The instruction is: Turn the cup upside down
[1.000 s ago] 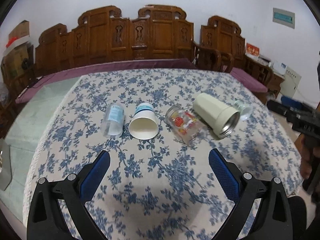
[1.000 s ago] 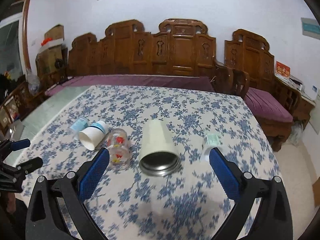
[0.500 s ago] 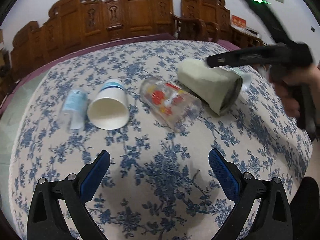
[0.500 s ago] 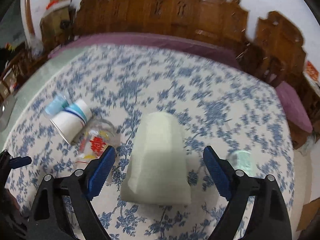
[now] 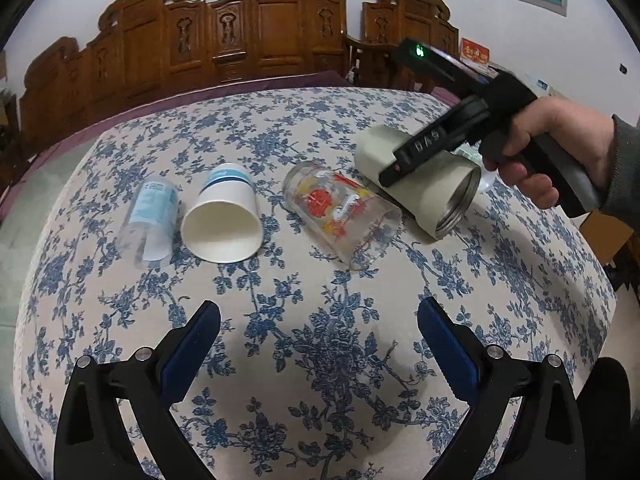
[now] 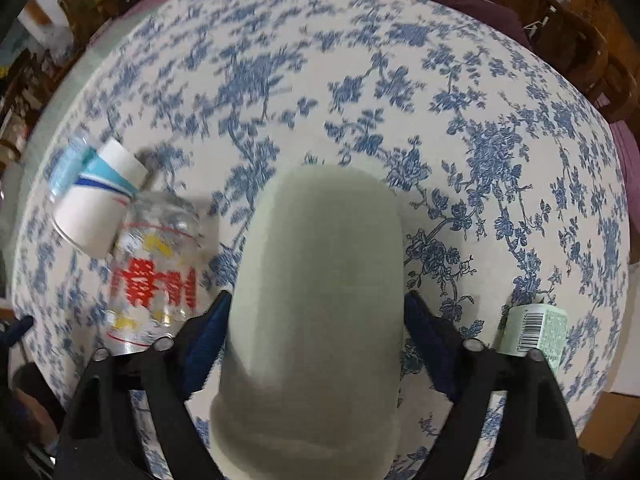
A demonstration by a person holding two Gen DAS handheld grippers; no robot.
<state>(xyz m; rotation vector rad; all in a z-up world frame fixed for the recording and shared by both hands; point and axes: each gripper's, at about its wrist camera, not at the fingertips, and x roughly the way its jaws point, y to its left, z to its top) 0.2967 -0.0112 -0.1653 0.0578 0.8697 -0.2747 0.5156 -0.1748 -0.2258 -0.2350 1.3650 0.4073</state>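
Pale green cup on its side on table, mouth toward me, base away, my right fingers straddling its body, contact unclear, left fingers apart, nearer than printed glass.

Paper cup lies between bottle and glass.

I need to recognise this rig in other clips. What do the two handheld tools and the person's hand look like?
Each tool is matte black with blue ribbed finger pads and silver screws. The right tool has a pistol-style handle, white lettering and a green light on top. The right hand is bare, with a dark grey-green sleeve cuff. No cables are visible.
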